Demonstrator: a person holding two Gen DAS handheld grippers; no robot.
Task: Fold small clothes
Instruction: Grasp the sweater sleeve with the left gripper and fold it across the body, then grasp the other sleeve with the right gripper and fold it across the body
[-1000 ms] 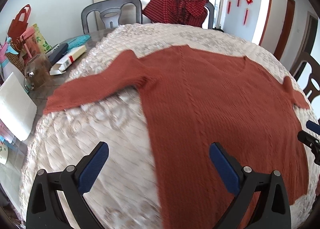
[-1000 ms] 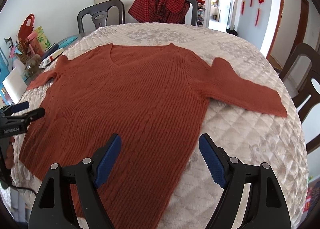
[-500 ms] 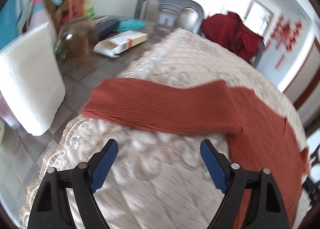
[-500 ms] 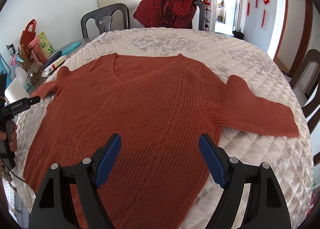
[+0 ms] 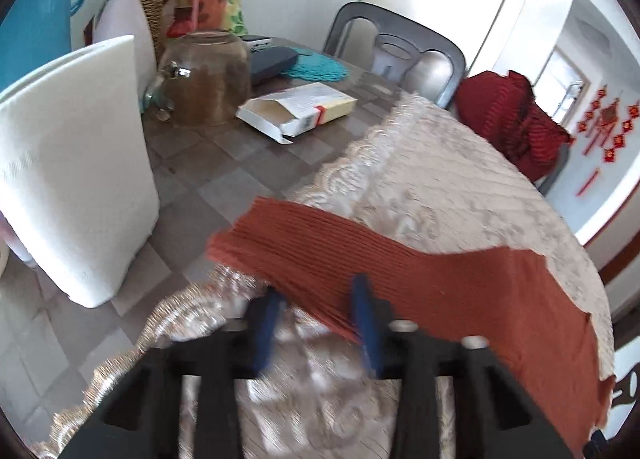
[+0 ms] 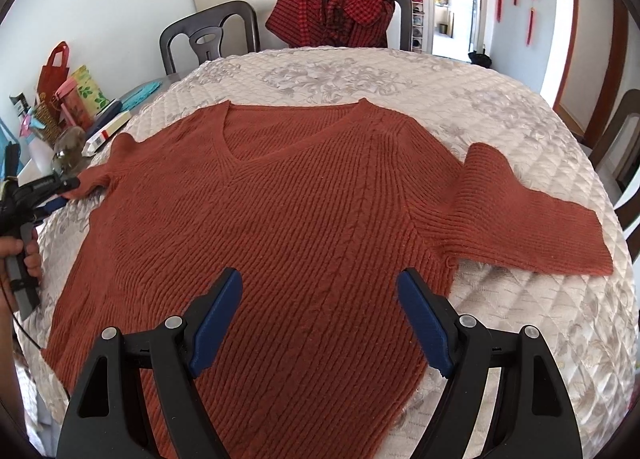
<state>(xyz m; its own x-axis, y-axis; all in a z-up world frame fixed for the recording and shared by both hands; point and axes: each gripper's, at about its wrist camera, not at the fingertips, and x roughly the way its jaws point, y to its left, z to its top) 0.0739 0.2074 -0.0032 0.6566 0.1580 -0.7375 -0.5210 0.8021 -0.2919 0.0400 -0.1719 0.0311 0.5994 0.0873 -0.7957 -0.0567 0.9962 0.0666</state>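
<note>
At the far left the left hand-held gripper (image 5: 316,299) sits at the near edge of the left sleeve (image 5: 360,259), close to the cuff; its jaws are closing, already narrow, and the sleeve's edge lies between the blue pads (image 5: 362,311), though the blur hides whether they press on it yet. That cuff hangs past the cloth (image 5: 440,187) onto the bare desk (image 5: 224,179), near a paper roll (image 5: 72,163), a jar (image 5: 204,79) and an open box (image 5: 296,107). The likely slip here is a thin bite: catching only the edge ribs, or cloth along with knit, would let the sleeve drop mid-fold or drag the cloth and shift the garment. A wide swing could also knock the jar or box. Across the middle the sweater (image 6: 280,219) lies flat, face up, neck away from the person. Over its lower hem the right hand-held gripper (image 6: 320,319) hovers with jaws wide and nothing in them. With nothing pinning the body, a pull on the left sleeve may skew it. At the right, the other sleeve (image 6: 532,219) lies spread on the cloth, not yet folded.
</note>
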